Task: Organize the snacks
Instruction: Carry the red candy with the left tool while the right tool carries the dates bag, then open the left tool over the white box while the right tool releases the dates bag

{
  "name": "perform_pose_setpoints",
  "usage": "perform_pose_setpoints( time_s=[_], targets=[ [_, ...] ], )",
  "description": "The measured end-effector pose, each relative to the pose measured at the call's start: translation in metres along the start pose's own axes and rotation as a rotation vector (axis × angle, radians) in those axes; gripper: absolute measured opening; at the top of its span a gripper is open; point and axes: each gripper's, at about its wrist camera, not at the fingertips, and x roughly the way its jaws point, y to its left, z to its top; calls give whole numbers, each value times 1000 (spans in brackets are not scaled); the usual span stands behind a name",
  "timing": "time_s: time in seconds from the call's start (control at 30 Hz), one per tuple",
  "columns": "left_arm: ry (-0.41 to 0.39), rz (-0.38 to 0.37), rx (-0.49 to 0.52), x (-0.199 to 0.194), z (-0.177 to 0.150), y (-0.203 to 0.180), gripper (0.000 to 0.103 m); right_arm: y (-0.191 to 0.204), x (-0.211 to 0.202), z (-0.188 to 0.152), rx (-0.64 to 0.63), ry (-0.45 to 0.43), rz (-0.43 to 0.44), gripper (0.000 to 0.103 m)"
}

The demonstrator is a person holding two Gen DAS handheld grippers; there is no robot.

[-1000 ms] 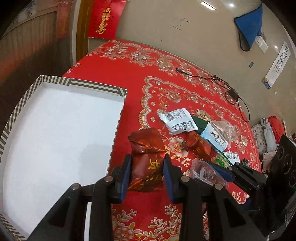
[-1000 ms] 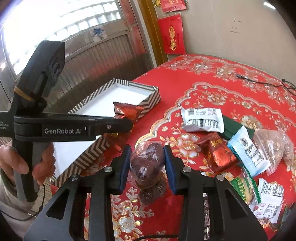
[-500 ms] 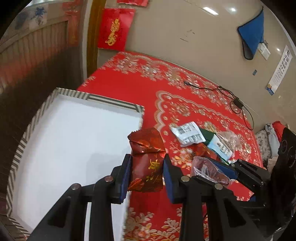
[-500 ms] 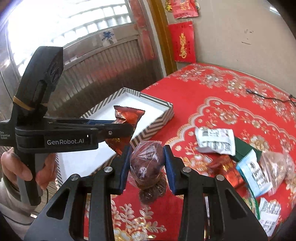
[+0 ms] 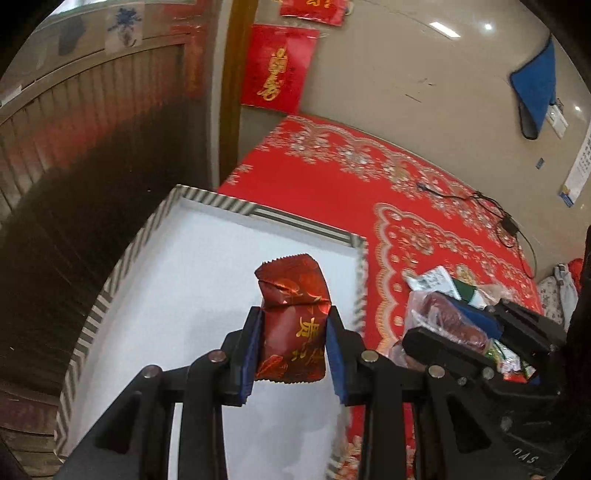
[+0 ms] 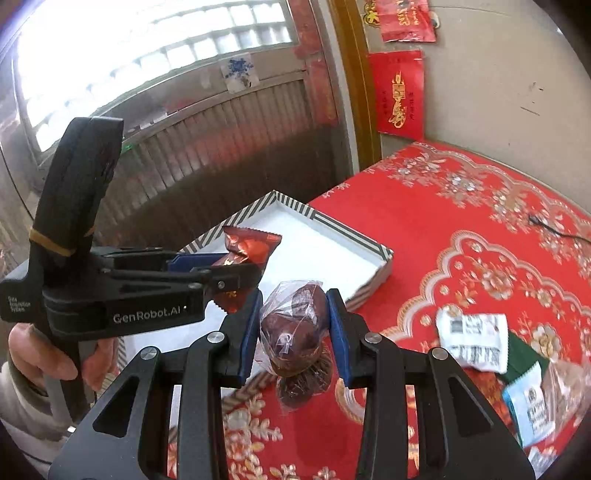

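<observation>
A red floral tablecloth (image 5: 332, 192) covers the table. On it sits a shallow white box with a striped rim (image 5: 110, 295). The left gripper (image 5: 293, 350) clamps a dark red foil snack packet (image 5: 291, 317) over the box's white floor, long axis upright, serrated end pointing up. The right gripper (image 6: 293, 332) pinches a clear bag of brown dried fruit (image 6: 295, 325), hanging lengthwise just beside the box. Loose snack packets (image 6: 472, 339) lie farther right.

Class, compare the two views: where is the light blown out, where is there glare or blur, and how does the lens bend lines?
Right wrist view: window blown out white; white packet blurred near the edge. Left wrist view: ceiling lights glare on the glossy wall; the box rim bows, and dark corners frame the fisheye circle.
</observation>
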Motion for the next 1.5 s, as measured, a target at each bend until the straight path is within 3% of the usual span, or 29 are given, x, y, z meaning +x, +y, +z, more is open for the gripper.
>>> perform_pose_setpoints(
  time_s=[0.37, 0.67, 0.83, 0.9, 0.97, 1.0, 1.03, 1.07, 1.2, 1.5],
  targets=[
    [41, 70, -22, 38, 16, 31, 35, 0, 50, 36, -37, 57, -64, 34],
    [95, 105, -33, 76, 27, 45, 35, -13, 101, 51, -58, 132, -187, 34],
    [108, 129, -39, 85, 29, 51, 37, -15, 120, 55, -17, 136, -173, 34],
    [109, 138, -59, 84, 30, 56, 39, -23, 125, 56, 53, 136, -125, 34],
    [118, 156, -69, 86, 30, 59, 44, -27, 126, 55, 107, 133, -77, 38],
    [125, 161, -74, 87, 29, 60, 53, -27, 124, 55, 128, 124, -60, 42],
    [130, 161, -80, 88, 28, 62, 63, -27, 121, 55, 142, 110, -49, 53],
    [131, 160, -85, 87, 27, 63, 67, -25, 117, 55, 149, 96, -41, 56],
    [98, 187, -69, 76, 24, 60, 80, -16, 104, 56, 147, 72, -5, 56],
    [13, 204, -35, 41, 12, 38, 91, -24, 45, 28, 196, 32, -12, 56]
  ],
)
